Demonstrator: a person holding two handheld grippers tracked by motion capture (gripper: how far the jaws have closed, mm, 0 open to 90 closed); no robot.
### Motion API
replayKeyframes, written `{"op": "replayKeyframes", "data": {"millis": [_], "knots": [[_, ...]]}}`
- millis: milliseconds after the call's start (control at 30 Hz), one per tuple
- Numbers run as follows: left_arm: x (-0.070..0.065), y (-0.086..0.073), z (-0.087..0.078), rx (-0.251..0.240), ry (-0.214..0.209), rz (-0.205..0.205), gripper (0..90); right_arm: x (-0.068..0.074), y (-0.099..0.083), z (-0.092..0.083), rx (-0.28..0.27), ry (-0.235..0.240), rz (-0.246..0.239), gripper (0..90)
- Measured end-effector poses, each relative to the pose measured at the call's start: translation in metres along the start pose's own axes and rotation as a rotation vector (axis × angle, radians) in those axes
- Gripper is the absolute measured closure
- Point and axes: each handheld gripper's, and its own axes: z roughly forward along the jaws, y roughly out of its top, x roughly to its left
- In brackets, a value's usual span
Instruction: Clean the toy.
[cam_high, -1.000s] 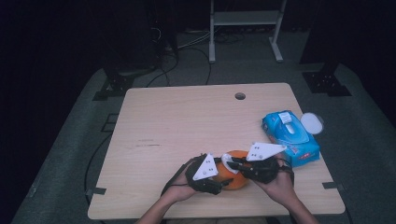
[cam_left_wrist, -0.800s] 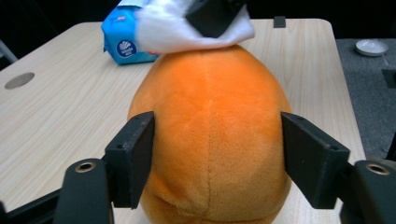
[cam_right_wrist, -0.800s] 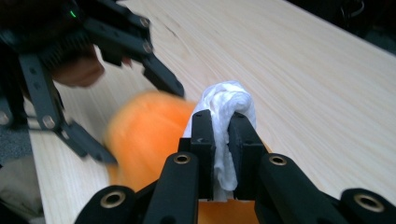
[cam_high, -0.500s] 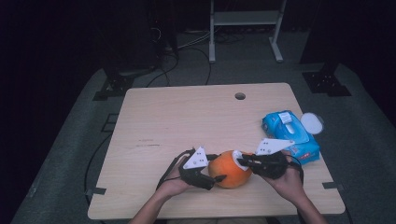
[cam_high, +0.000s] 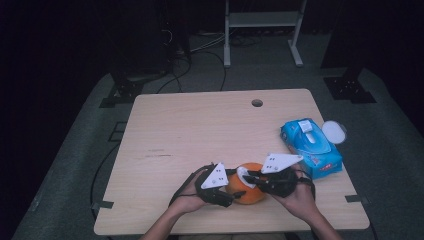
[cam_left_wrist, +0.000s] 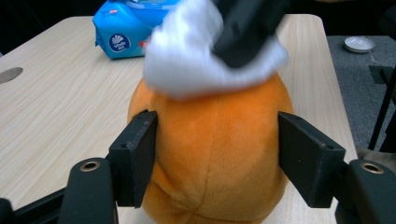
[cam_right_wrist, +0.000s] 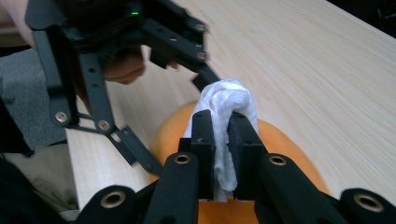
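An orange plush toy (cam_high: 247, 187) stands near the table's front edge. My left gripper (cam_high: 231, 192) grips it from the left. In the left gripper view its two pads press the plush toy's (cam_left_wrist: 215, 154) sides, and the jaws have just been closing on it. My right gripper (cam_high: 248, 176) comes in from the right, shut on a crumpled white wipe (cam_right_wrist: 227, 100). The wipe (cam_left_wrist: 187, 60) rests on top of the plush toy (cam_right_wrist: 173, 130), with the right gripper's black jaws above it.
A blue pack of wipes (cam_high: 311, 145) lies on the table (cam_high: 200, 130) at the right edge, close to my right hand. A small white round dish (cam_high: 334, 132) sits beyond it. A cable hole (cam_high: 257, 103) marks the far edge. A metal stand (cam_high: 260, 20) is behind the table.
The right gripper with the wipe drew to the right off the plush toy, then came back left onto its top. The left gripper kept its place at the toy's left side.
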Motion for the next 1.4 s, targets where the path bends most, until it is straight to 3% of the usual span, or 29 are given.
{"op": "replayKeyframes", "data": {"millis": [133,267,300,367,400,500,567,667,767,833,900,933,1000,1200,1300,1400], "knots": [[0.004,-0.003,0.000,-0.015,-0.010,-0.029,32.0,-0.016,-0.009,-0.009,0.004,-0.027,0.047,81.2],[0.002,0.004,0.003,-0.043,-0.019,-0.074,18.3,-0.014,-0.011,-0.006,-0.006,-0.014,0.065,81.1],[0.000,0.005,0.005,-0.035,-0.014,-0.069,18.4,-0.012,-0.010,-0.004,-0.013,0.006,0.068,81.1],[-0.001,0.002,0.005,-0.008,0.001,-0.028,23.2,-0.004,-0.006,0.000,-0.003,0.002,0.030,81.0],[0.000,0.000,0.004,-0.012,-0.001,-0.040,26.2,-0.002,-0.005,0.001,0.005,-0.006,0.015,81.0],[0.006,-0.004,0.000,-0.008,-0.006,-0.053,30.2,-0.009,-0.006,-0.003,-0.002,-0.005,0.033,81.1],[0.009,-0.007,-0.002,-0.006,-0.009,-0.064,30.7,-0.015,-0.010,-0.008,0.009,-0.041,0.036,81.1],[0.014,-0.010,-0.003,-0.013,-0.017,-0.090,29.6,-0.025,-0.018,-0.012,0.007,-0.052,0.076,81.0],[0.012,-0.004,-0.001,-0.019,-0.015,-0.104,18.7,-0.025,-0.019,-0.011,0.000,-0.053,0.085,81.0],[0.007,0.000,0.001,-0.033,-0.019,-0.085,15.8,-0.019,-0.016,-0.008,-0.009,-0.038,0.075,81.0],[0.004,0.001,0.002,-0.004,-0.015,-0.044,20.0,-0.012,-0.012,-0.005,-0.018,-0.004,0.057,80.9],[0.005,-0.001,0.001,-0.006,-0.018,-0.040,22.8,-0.010,-0.011,-0.004,-0.008,-0.009,0.043,80.9],[0.010,-0.005,-0.002,-0.019,-0.029,-0.077,26.5,-0.014,-0.012,-0.006,-0.014,-0.009,0.054,81.0],[0.018,-0.011,-0.006,-0.022,-0.028,-0.097,27.6,-0.030,-0.025,-0.015,-0.019,-0.042,0.107,80.9],[0.014,-0.006,-0.004,-0.029,-0.020,-0.094,18.3,-0.027,-0.024,-0.012,-0.019,-0.043,0.111,81.0],[0.010,-0.005,-0.002,-0.012,-0.021,-0.055,22.1,-0.017,-0.017,-0.008,-0.027,-0.029,0.077,80.9]]}}
